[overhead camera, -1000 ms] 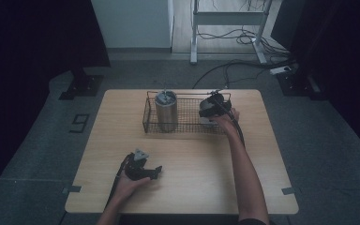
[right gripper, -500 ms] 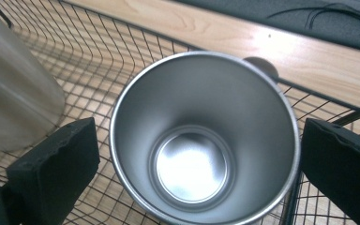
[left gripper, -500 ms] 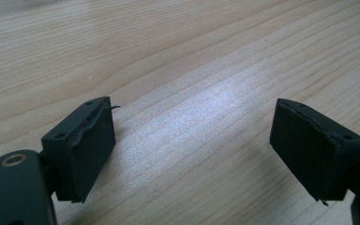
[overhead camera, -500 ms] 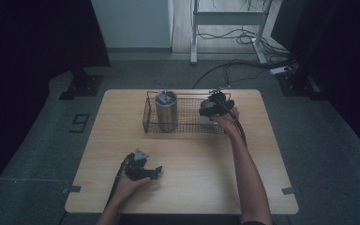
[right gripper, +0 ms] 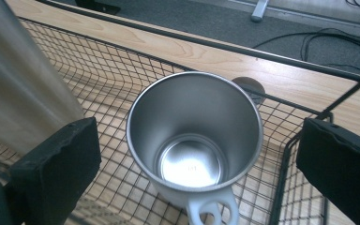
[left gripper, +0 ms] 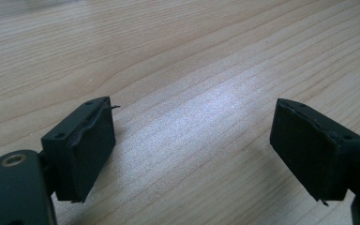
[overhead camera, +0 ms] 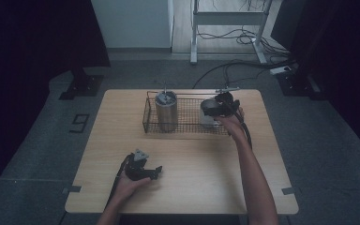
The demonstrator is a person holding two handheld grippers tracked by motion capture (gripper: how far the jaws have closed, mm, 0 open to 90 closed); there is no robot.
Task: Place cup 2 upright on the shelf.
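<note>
— Where does the mug sit from our right gripper [right gripper: 192, 159]?

— Straight below and ahead of it. The shiny steel mug with the looped handle [right gripper: 194, 140] stands upright in the right end of the black wire basket [right gripper: 309, 140], mouth up, and we look right down into it between the jaws. Those jaws are spread wide, one on each side of the rim and clear of it, grasping nothing.

— Its long axis?

— Vertical. The handle points back toward us, at the bottom of the right gripper view, so we judge that the jaws would close across the rim, not over the handle.

— And our left gripper [overhead camera: 143, 167]?

— Well apart, low on the pale wooden table [overhead camera: 197, 164] near the front edge; its jaws are also released, with bare wood between them. The right hand is far nearer the mug.

— What can we not make out?

— The tall brushed-metal canister [overhead camera: 166, 110] at the basket's left end is a blur, cut off at the left edge of the right gripper view. The mug's base and lower handle are cut off too, and from the high view our hand and gripper cover part of the mug.
</note>
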